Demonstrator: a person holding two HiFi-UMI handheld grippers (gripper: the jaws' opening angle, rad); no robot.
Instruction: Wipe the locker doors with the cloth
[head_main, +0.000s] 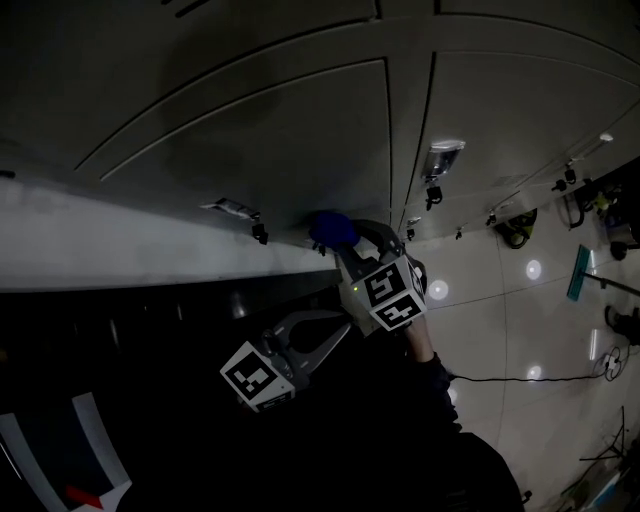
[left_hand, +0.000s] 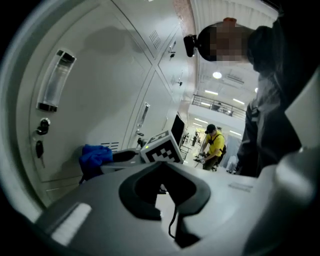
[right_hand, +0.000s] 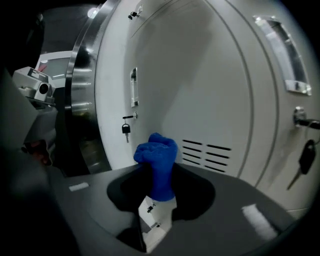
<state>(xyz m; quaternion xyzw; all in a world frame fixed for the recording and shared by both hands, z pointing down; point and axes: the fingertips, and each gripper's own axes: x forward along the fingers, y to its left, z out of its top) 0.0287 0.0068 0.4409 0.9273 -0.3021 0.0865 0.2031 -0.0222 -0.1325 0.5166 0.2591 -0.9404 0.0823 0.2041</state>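
Note:
A bunched blue cloth (right_hand: 157, 160) sticks out of my right gripper (right_hand: 159, 196), which is shut on it. The cloth (head_main: 332, 228) is held close to a pale locker door (head_main: 280, 130), near that door's vent slots (right_hand: 206, 151); I cannot tell whether it touches. A key (right_hand: 126, 130) hangs in a lock left of the cloth. In the left gripper view the cloth (left_hand: 95, 157) and the right gripper's marker cube (left_hand: 162, 147) show beside the door (left_hand: 100, 100). My left gripper (head_main: 345, 328) hangs below and behind the right one, jaws together with nothing in them.
More locker doors (head_main: 520, 110) with clear handles (left_hand: 55, 82) and hanging keys (right_hand: 305, 160) run along the row. On the tiled floor to the right lie a squeegee (head_main: 578, 272) and a cable (head_main: 520, 378). A person in a yellow shirt (left_hand: 216, 145) stands far off.

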